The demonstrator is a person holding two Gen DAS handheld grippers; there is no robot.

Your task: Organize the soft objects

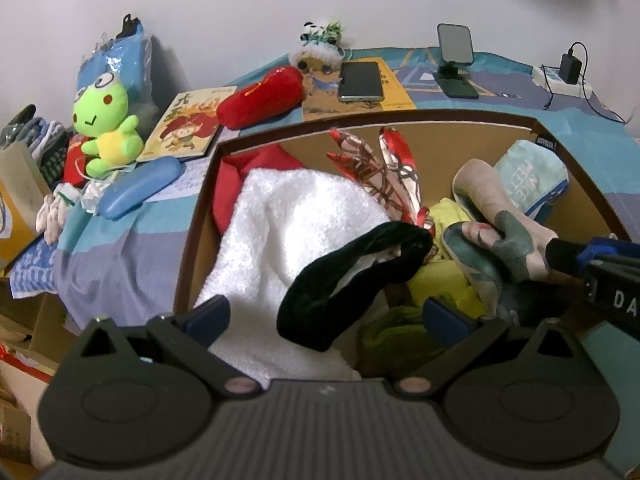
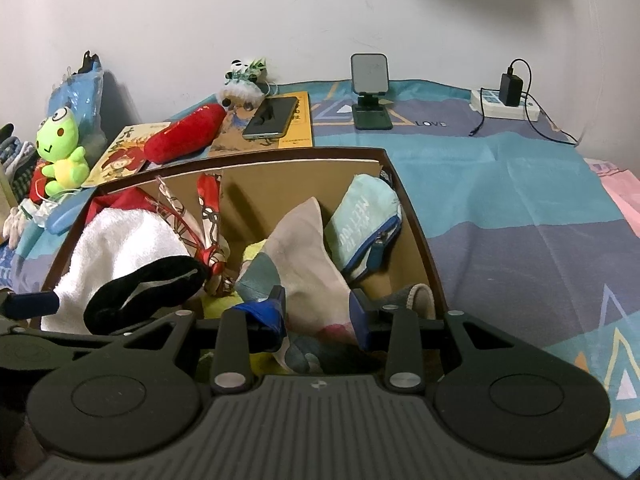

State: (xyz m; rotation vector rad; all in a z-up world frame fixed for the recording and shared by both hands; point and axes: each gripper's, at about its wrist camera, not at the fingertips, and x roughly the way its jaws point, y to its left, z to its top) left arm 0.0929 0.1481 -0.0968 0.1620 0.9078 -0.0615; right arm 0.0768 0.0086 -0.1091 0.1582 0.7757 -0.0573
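Observation:
A cardboard box (image 1: 440,120) (image 2: 416,216) on the bed holds a white towel (image 1: 288,216) (image 2: 120,236), a black headband (image 1: 352,276) (image 2: 140,288), a red patterned scarf (image 1: 396,176) (image 2: 208,216), yellow-green cloth (image 1: 448,280), a mint pouch (image 1: 528,176) (image 2: 364,224) and a beige patterned sock (image 1: 500,216) (image 2: 308,260). My right gripper (image 2: 318,308) (image 1: 560,252) is shut on the sock inside the box. My left gripper (image 1: 326,316) is open and empty above the towel and headband. A green frog plush (image 1: 106,128) (image 2: 60,152) and a red plush (image 1: 260,96) (image 2: 184,136) lie outside the box.
On the bed beyond the box are picture books (image 1: 184,124), a phone (image 1: 360,80) (image 2: 272,118), a phone stand (image 1: 456,60) (image 2: 372,92), a panda toy (image 1: 320,46), a power strip with charger (image 2: 508,100), a blue glasses case (image 1: 136,188) and folded socks (image 1: 44,140) at the left.

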